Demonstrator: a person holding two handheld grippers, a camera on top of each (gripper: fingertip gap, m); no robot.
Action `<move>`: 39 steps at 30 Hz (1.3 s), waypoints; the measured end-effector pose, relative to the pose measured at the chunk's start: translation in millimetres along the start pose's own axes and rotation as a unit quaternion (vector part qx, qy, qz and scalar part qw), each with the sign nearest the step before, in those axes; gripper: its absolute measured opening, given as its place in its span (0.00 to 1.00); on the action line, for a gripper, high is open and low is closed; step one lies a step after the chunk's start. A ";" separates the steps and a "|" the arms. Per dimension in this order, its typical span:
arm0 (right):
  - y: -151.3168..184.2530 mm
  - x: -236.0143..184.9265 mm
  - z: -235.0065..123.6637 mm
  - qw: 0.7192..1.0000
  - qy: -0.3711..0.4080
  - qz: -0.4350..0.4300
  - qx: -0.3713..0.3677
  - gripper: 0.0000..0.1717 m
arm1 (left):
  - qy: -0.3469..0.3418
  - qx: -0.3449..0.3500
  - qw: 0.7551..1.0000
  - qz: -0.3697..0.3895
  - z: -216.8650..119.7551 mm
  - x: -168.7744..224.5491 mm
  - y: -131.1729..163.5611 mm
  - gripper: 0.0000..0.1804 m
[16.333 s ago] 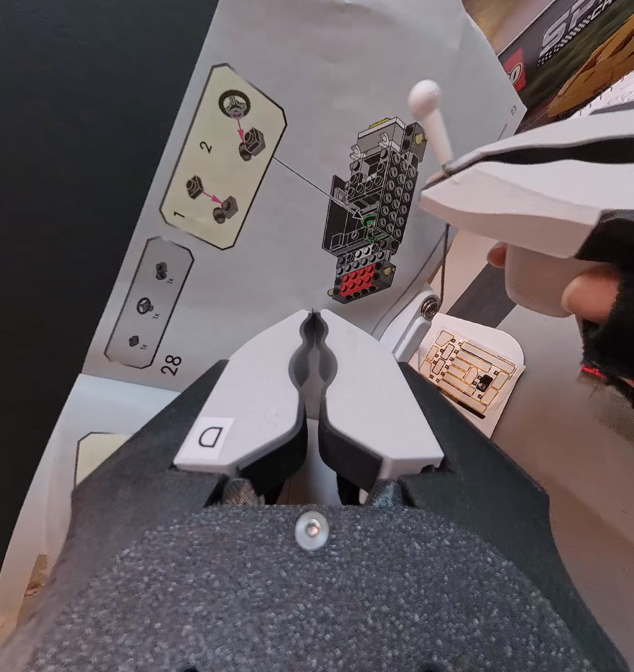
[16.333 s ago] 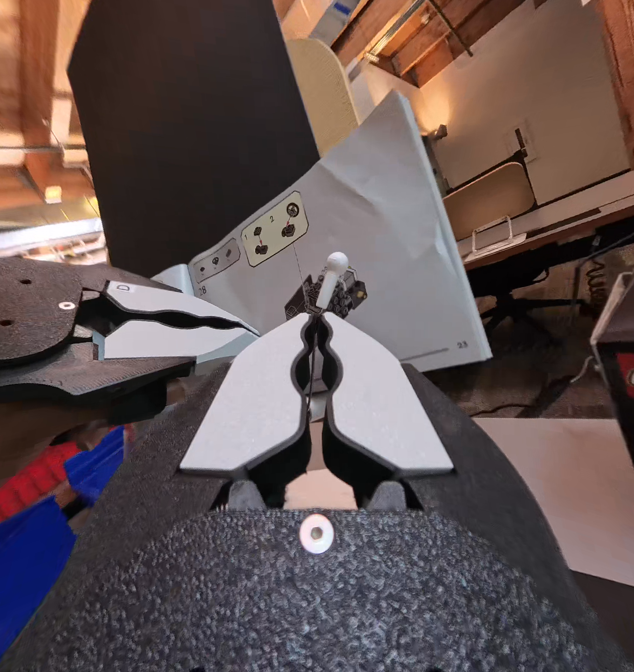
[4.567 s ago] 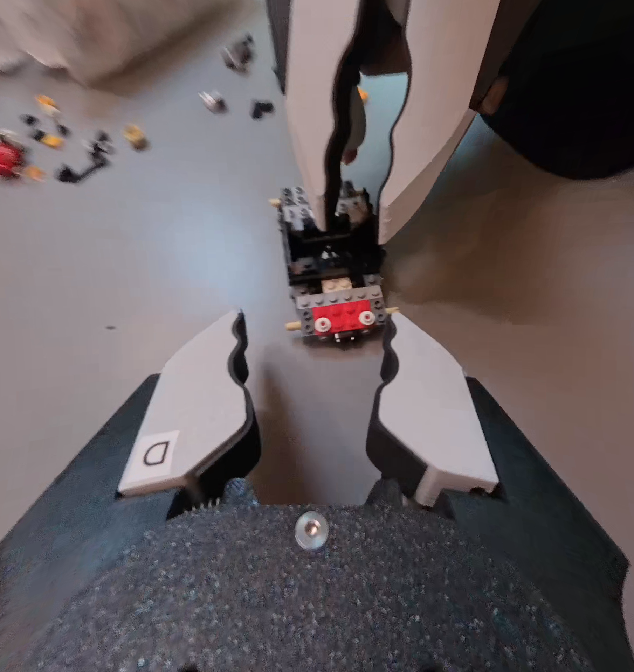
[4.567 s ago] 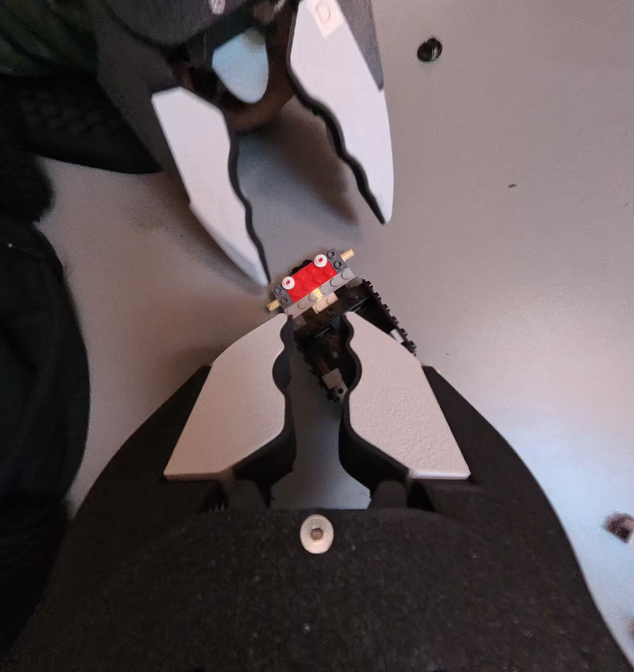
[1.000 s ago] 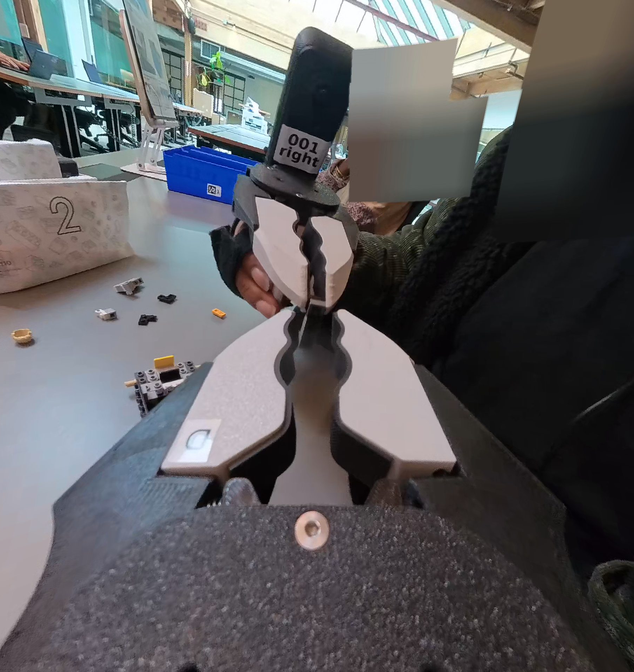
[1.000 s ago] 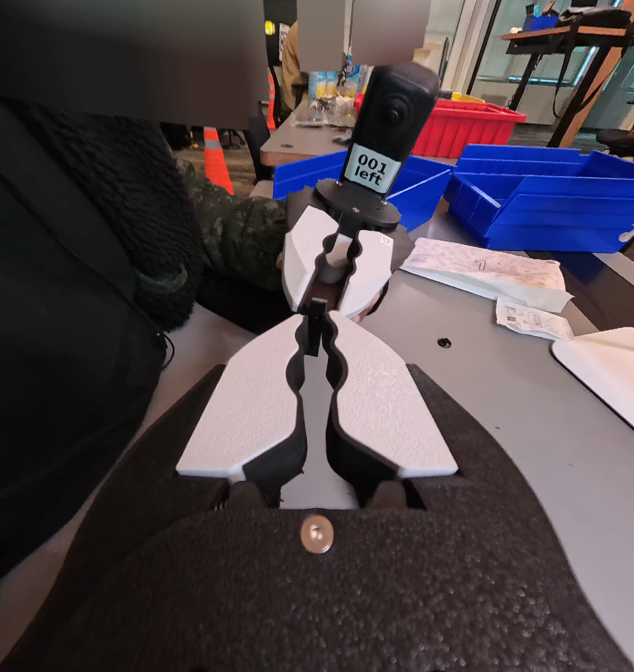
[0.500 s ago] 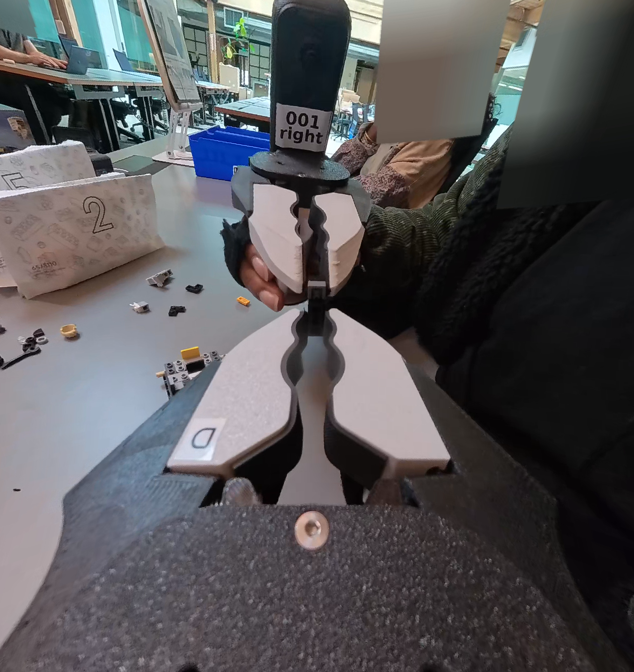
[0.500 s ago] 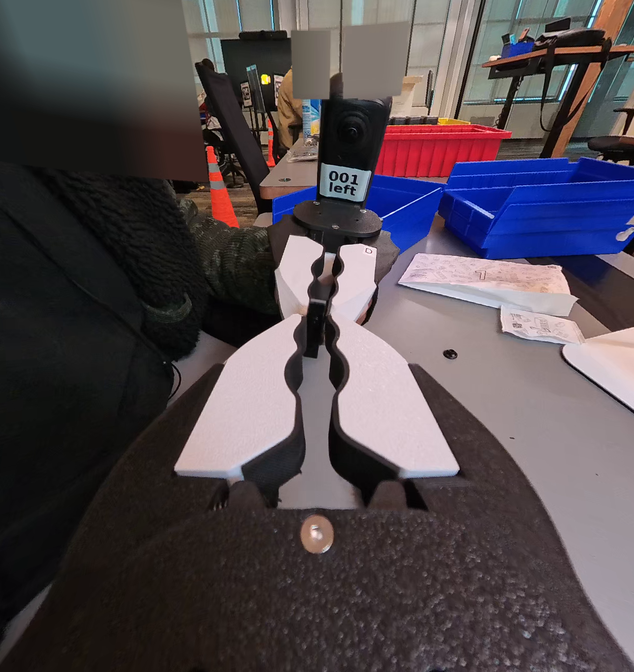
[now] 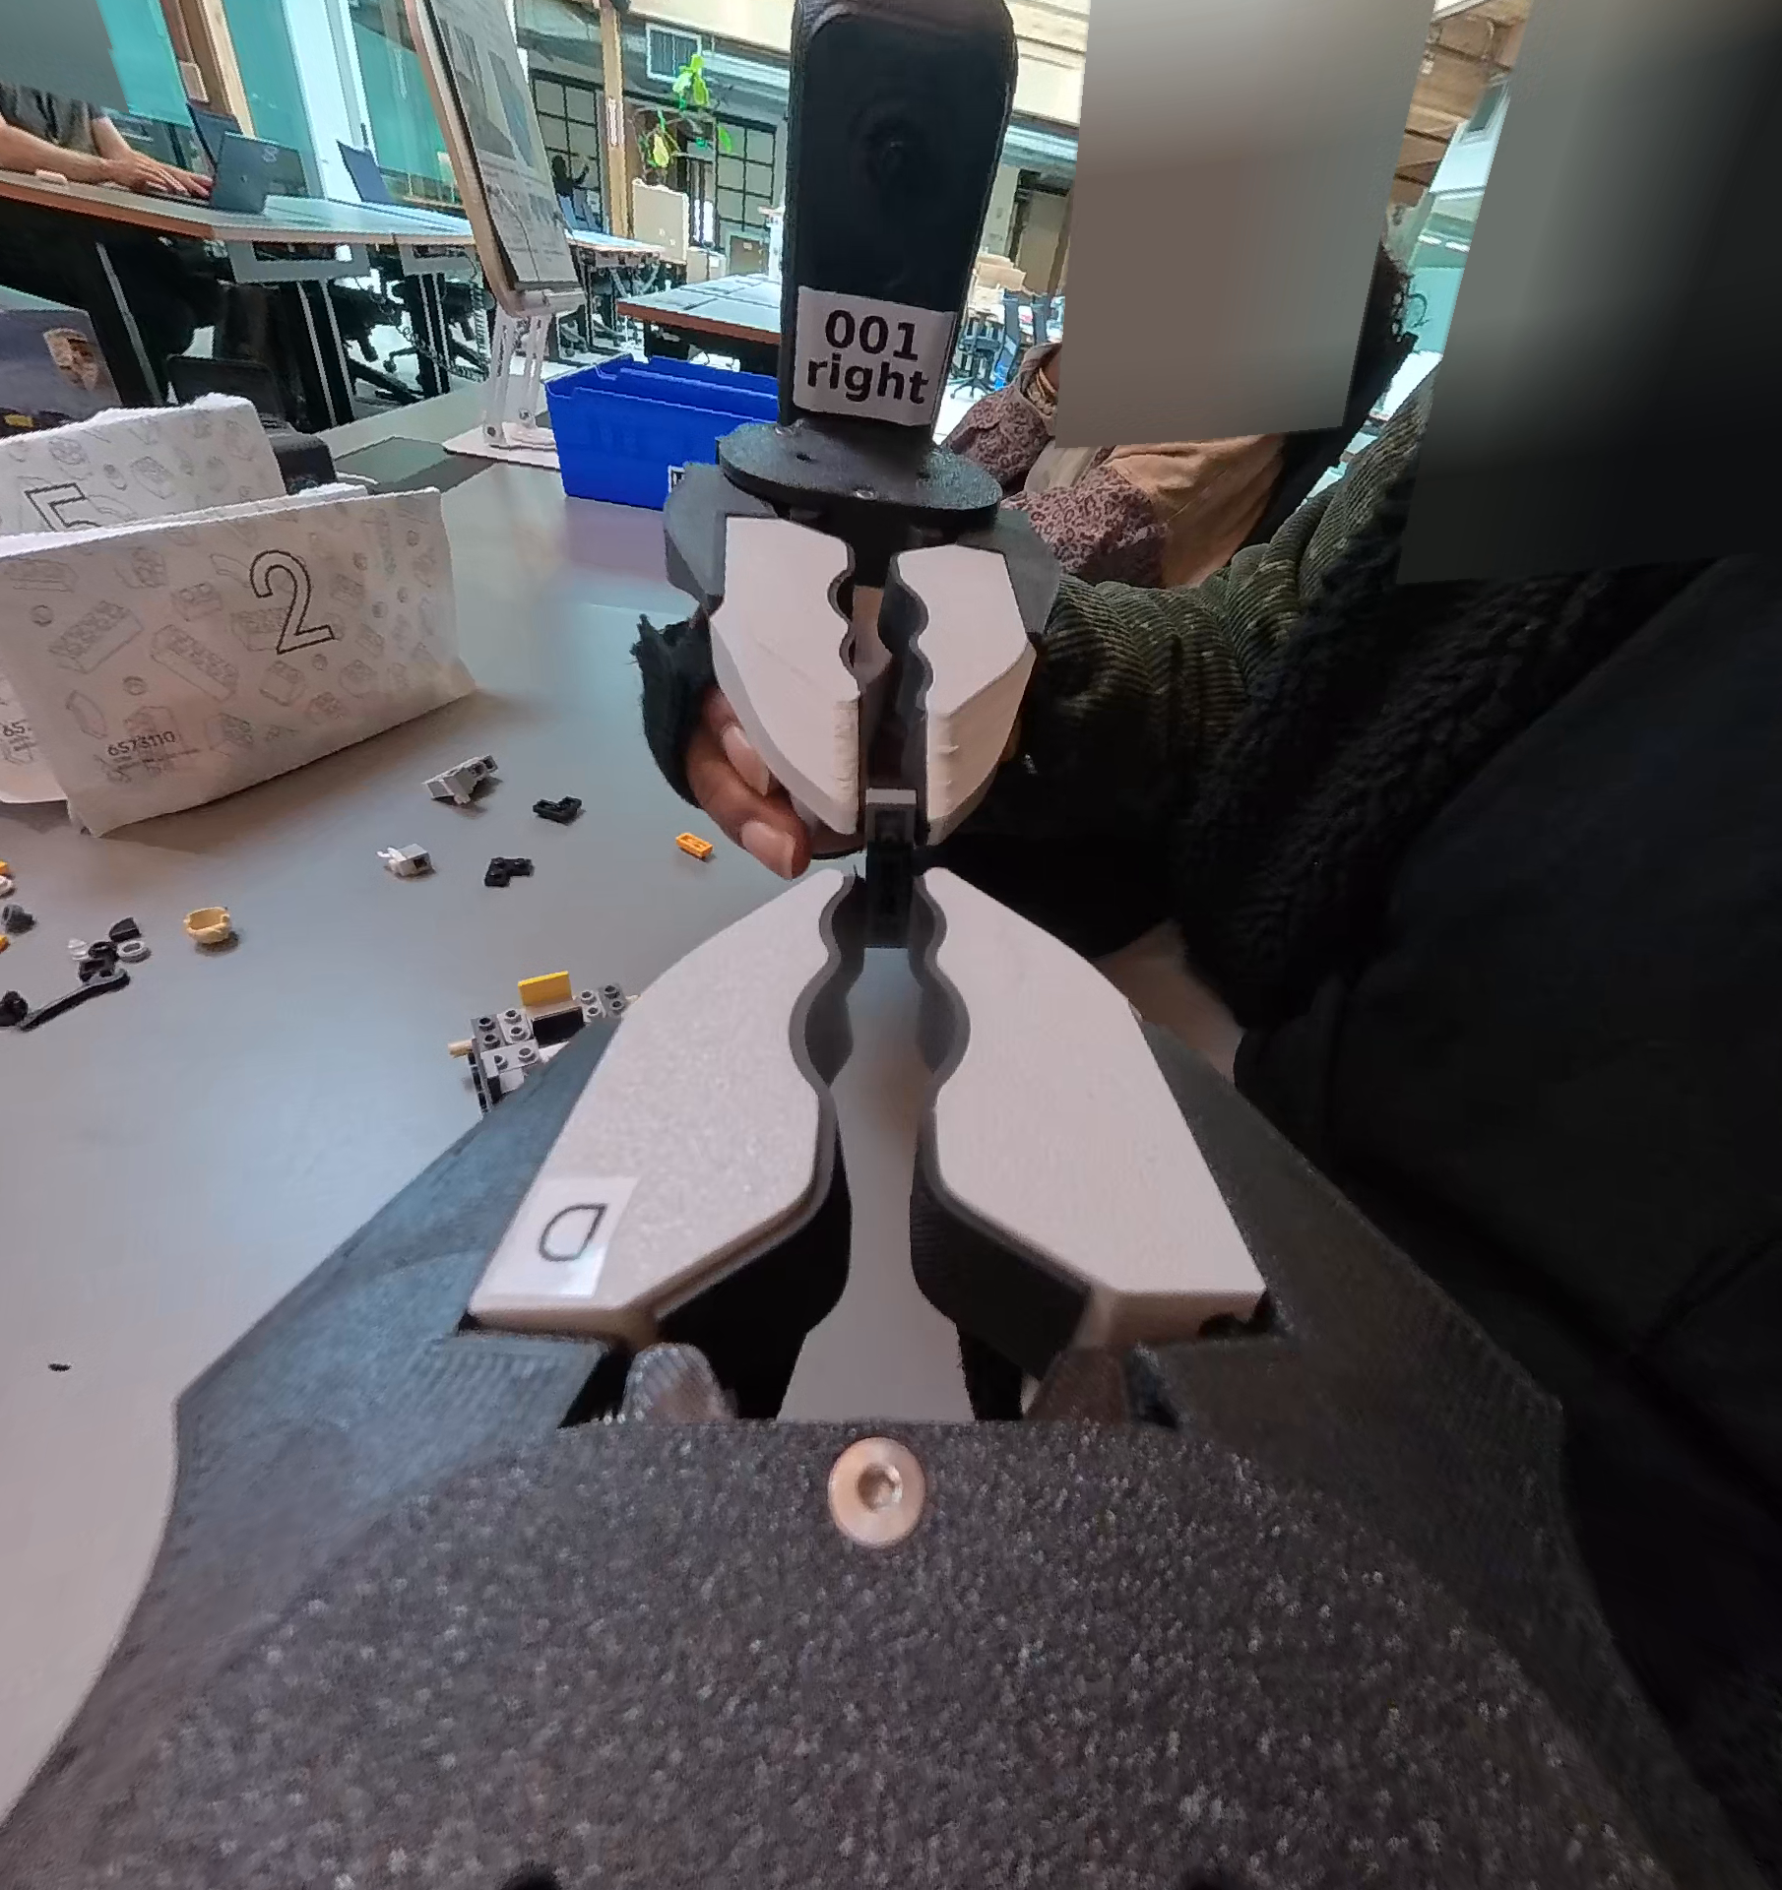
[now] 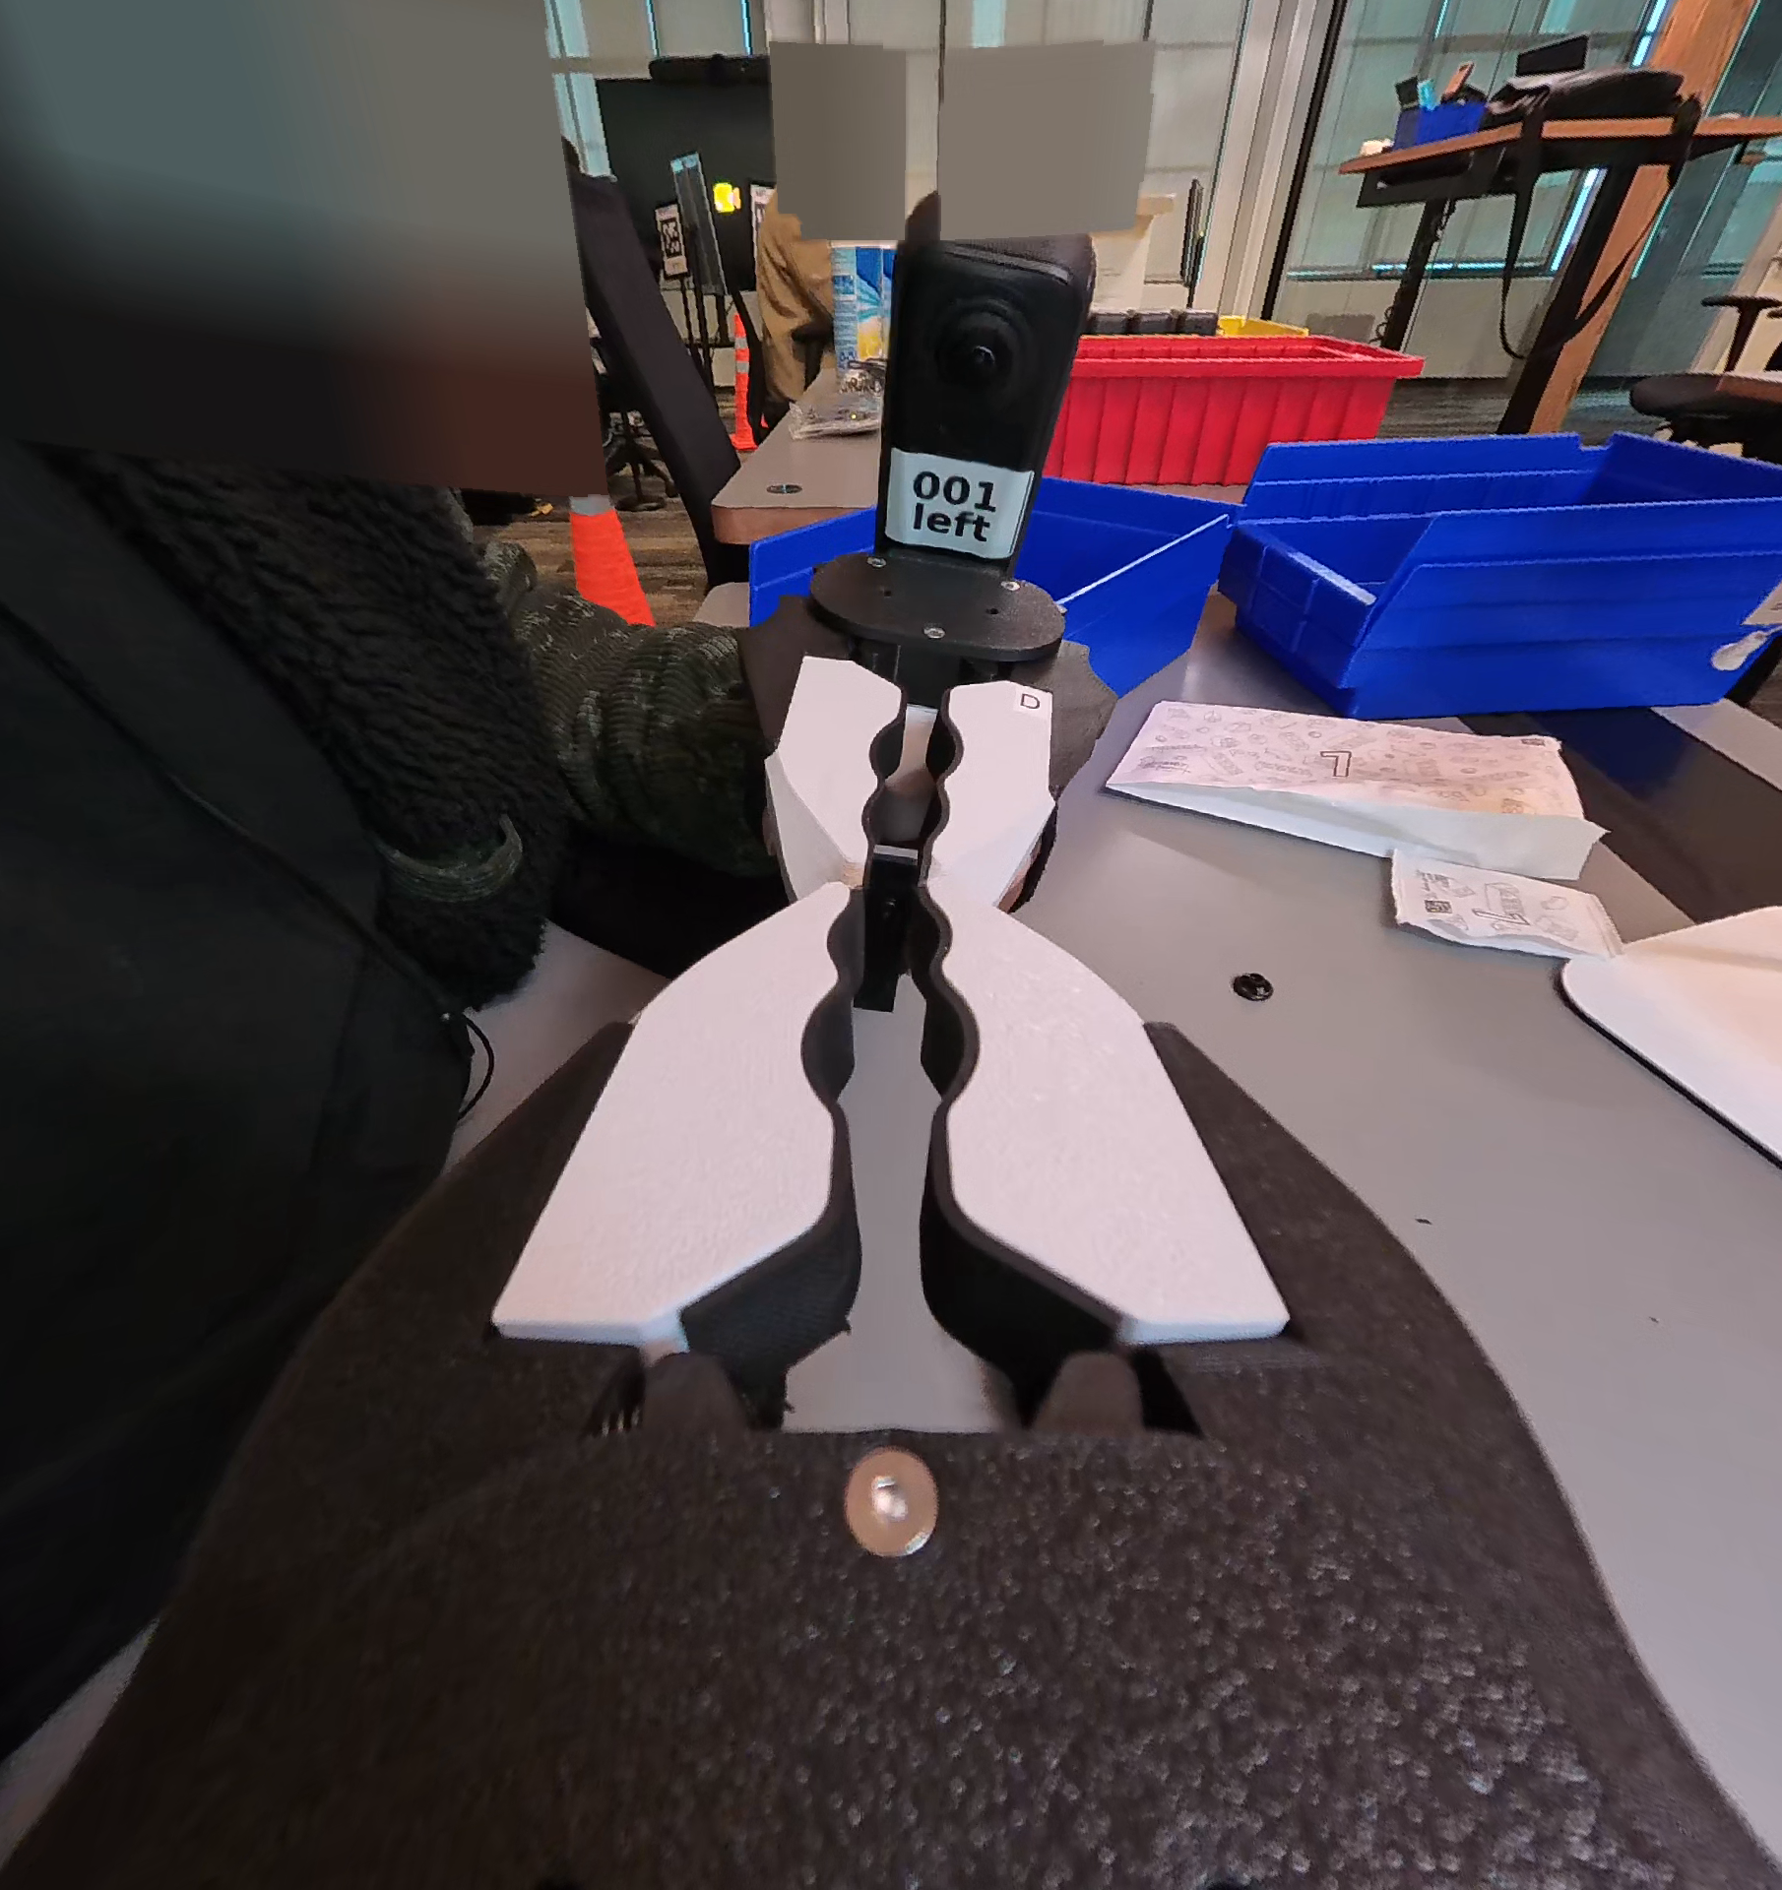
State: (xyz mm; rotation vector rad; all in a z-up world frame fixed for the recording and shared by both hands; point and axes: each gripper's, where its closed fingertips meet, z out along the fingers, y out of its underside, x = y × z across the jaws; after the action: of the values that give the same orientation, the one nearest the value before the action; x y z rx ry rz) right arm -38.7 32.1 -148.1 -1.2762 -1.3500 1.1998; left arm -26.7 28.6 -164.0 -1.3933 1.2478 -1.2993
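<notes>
Tongs left [image 9: 885, 900] | tongs right [image 10: 889, 910] | both clamp black piece [image 9: 888, 880]

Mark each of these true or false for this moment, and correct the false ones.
1. Both grippers grip one small black piece between them. True: the left gripper and right gripper each pinch the black piece.
2. The bins behind the left gripper are green. False: blue bins, plus a red one.
3. Loose small bricks lie on the grey table. True.
4. The partly built brick model is held in the air. False: it rests on the table.
</notes>
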 end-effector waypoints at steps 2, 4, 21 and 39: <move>0.1 0.3 0.0 1.000 0.000 0.004 0.000 0.05 | -0.006 0.002 1.000 0.007 0.2 -0.7 -0.3 0.04; -1.2 1.7 -0.2 1.000 0.003 0.009 0.008 0.04 | -0.012 0.011 1.000 0.012 0.1 -1.9 -2.3 0.04; -7.7 14.3 -11.7 0.997 0.012 0.039 0.071 0.04 | -0.002 0.152 0.988 -0.031 -29.5 -2.2 -47.8 0.05; 39.7 23.8 8.1 0.997 0.046 0.008 -0.061 0.04 | -0.044 0.057 0.996 -0.052 -36.5 -32.0 -7.6 0.04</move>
State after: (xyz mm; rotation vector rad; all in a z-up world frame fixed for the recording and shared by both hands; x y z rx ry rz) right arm -43.1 55.2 -188.8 -1.4127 -1.3644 1.0694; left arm -61.0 63.2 -157.5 -1.4336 1.0377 -1.3437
